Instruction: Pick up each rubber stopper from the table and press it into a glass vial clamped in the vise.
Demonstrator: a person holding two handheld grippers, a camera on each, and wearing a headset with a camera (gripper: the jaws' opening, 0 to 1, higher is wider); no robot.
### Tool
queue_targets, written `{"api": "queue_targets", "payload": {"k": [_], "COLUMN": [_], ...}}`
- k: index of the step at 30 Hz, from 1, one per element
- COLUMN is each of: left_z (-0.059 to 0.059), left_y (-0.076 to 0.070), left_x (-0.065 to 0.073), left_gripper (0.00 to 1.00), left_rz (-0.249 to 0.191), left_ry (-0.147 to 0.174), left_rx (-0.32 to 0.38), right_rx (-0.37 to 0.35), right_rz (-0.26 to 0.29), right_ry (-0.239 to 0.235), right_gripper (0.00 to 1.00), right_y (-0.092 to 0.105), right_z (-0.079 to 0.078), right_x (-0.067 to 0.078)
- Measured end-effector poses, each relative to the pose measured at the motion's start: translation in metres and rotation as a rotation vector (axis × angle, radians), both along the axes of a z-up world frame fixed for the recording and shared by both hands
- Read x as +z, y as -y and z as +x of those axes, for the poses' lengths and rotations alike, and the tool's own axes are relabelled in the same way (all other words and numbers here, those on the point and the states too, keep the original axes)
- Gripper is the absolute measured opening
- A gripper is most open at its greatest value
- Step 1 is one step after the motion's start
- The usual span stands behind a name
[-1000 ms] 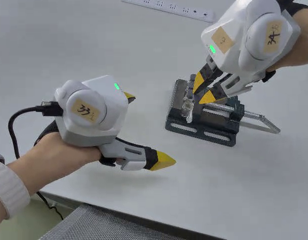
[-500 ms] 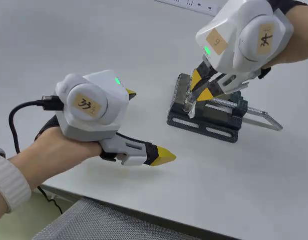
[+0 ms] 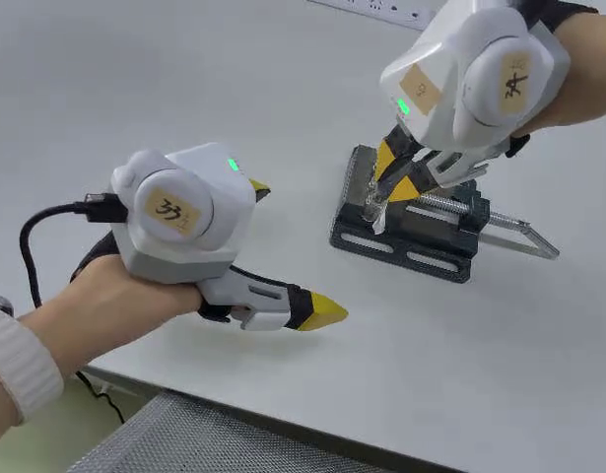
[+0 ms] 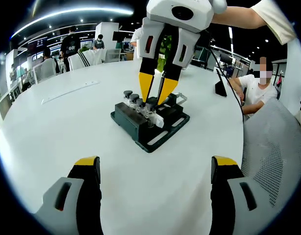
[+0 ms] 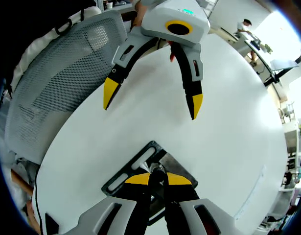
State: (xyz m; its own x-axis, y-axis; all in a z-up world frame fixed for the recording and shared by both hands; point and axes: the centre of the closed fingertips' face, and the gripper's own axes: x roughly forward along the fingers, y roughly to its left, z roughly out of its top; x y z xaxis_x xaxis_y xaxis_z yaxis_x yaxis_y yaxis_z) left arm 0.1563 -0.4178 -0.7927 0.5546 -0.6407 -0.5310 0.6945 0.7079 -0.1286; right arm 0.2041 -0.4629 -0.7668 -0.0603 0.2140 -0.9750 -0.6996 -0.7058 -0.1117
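A black vise [image 3: 421, 246] stands on the white table and clamps a row of glass vials [image 4: 142, 108] with dark stoppers in their necks. My right gripper [image 3: 392, 173] reaches down over the end vial [image 3: 371, 211] nearest me. Its yellow-tipped jaws stand almost together, shut on a dark rubber stopper [image 5: 158, 175] at that vial's mouth. From the left gripper view, the right gripper [image 4: 156, 89] straddles the stopper [image 4: 151, 102]. My left gripper [image 3: 289, 250] hovers open over bare table, left of the vise; its own view shows the jaws wide apart [image 4: 155, 164].
The vise's screw handle [image 3: 519, 233] sticks out to the right. A power strip [image 3: 381, 10] lies at the table's far edge. A black cable [image 3: 32, 246] trails from the left gripper. A mesh chair [image 3: 184, 443] stands below the near table edge. People sit at far tables.
My right gripper has come down and slightly left, from above the vise onto the nearest vial. The left gripper has hardly moved.
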Motion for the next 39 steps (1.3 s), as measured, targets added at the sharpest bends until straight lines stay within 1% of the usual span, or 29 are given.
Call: {"api": "queue_targets", "payload": {"k": [7, 14, 16, 18, 27, 37, 39], "left_z": [0.0019, 0.0027, 0.0023, 0.0019, 0.0025, 0.0019, 0.0020], "left_y": [-0.0003, -0.0021, -0.0020, -0.0020, -0.0037, -0.0017, -0.0015], "left_x": [0.0019, 0.0015, 0.0010, -0.0001, -0.0016, -0.0016, -0.0008], "left_gripper": [0.93, 0.93, 0.93, 0.93, 0.92, 0.92, 0.92], "left_rz": [0.002, 0.001, 0.002, 0.001, 0.000, 0.000, -0.004], "left_ry": [0.002, 0.001, 0.000, -0.002, -0.005, -0.004, -0.003], "left_rx": [-0.001, 0.001, -0.001, -0.002, 0.002, 0.003, 0.006], "right_rx": [0.000, -0.021, -0.015, -0.025, -0.022, -0.023, -0.016], "right_rz": [0.003, 0.010, 0.006, 0.004, 0.006, 0.008, 0.005], "right_ry": [-0.007, -0.025, -0.017, -0.023, -0.022, -0.029, -0.020], "right_gripper": [0.04, 0.04, 0.04, 0.04, 0.04, 0.04, 0.04], "right_y": [-0.0015, -0.0004, 0.0009, 0.0012, 0.0000, -0.0014, 0.0002], "right_z": [-0.0003, -0.0001, 0.0005, -0.0004, -0.0017, -0.0006, 0.0008], "right_x": [-0.0012, -0.0002, 0.0000, 0.0002, 0.0005, -0.0014, -0.0033]}}
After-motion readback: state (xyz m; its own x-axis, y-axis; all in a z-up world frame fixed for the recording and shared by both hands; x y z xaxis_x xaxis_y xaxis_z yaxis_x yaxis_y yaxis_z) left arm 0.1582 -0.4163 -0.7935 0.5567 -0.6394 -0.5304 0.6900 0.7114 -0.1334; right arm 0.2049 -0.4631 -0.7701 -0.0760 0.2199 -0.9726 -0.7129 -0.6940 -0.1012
